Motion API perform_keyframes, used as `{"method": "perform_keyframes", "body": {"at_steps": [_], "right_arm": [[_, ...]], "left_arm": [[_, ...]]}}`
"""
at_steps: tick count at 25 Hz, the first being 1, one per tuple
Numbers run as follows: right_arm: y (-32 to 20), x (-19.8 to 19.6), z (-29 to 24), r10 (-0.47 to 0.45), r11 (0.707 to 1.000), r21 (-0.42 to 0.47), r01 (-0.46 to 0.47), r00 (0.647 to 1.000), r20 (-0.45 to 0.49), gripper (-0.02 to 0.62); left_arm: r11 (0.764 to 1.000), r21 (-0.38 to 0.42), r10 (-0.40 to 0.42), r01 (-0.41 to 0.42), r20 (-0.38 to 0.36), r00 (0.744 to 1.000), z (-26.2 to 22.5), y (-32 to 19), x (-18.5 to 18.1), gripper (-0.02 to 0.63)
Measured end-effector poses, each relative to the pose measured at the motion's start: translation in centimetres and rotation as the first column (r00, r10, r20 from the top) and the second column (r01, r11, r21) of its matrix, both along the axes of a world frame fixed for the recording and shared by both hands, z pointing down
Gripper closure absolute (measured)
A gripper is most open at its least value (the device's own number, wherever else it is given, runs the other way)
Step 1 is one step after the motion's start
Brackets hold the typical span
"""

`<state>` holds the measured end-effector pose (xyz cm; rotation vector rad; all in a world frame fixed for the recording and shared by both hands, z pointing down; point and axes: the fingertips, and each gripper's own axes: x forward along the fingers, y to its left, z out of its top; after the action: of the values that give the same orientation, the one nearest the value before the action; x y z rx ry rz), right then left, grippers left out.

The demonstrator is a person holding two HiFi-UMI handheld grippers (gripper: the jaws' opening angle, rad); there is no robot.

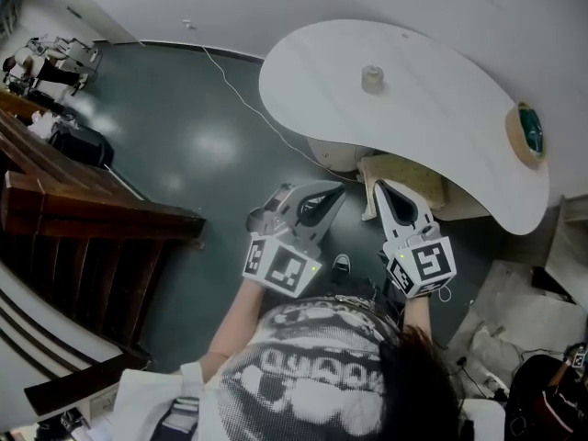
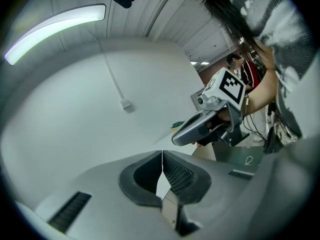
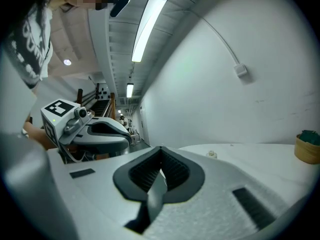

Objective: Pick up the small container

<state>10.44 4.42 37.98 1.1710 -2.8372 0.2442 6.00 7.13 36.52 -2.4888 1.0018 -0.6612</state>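
The container stands upright on the white tabletop, towards its far side, with bare surface all round it and well apart from both tools. A tan pot with something green in it sits at the tabletop's right edge, also well apart from the container.

The left tool has its jaws pressed together with nothing between them. The right tool is likewise closed tight and empty (its ribbed pads meet along one line).

In the head view both tools are held side by side close to the person, short of the tabletop's near edge, with their tips pointing towards it. The right gripper view shows the container small and far off on the tabletop, a little right of the line of its jaws, with the left tool off to the left.

The floor is dark, and a thin cable runs across it left of the tabletop. Dark wooden stairs stand at the far left.
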Motion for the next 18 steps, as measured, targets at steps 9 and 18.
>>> {"method": "perform_keyframes", "body": {"at_steps": [9,18], "right_arm": [[-8.7,-3.8,1.3,0.067,0.997,-0.029,-0.067,0.997,-0.03,0.592],[-17.5,-7.3,1.9,0.154,0.985,-0.067,-0.159,0.986,-0.069,0.592]], "left_arm": [[0.998,-0.02,0.064,-0.065,-0.007,0.998,1.1,-8.8,-4.0,0.601],[0.989,-0.026,0.151,-0.149,0.094,0.984,2.7,-18.2,-8.5,0.601]]}}
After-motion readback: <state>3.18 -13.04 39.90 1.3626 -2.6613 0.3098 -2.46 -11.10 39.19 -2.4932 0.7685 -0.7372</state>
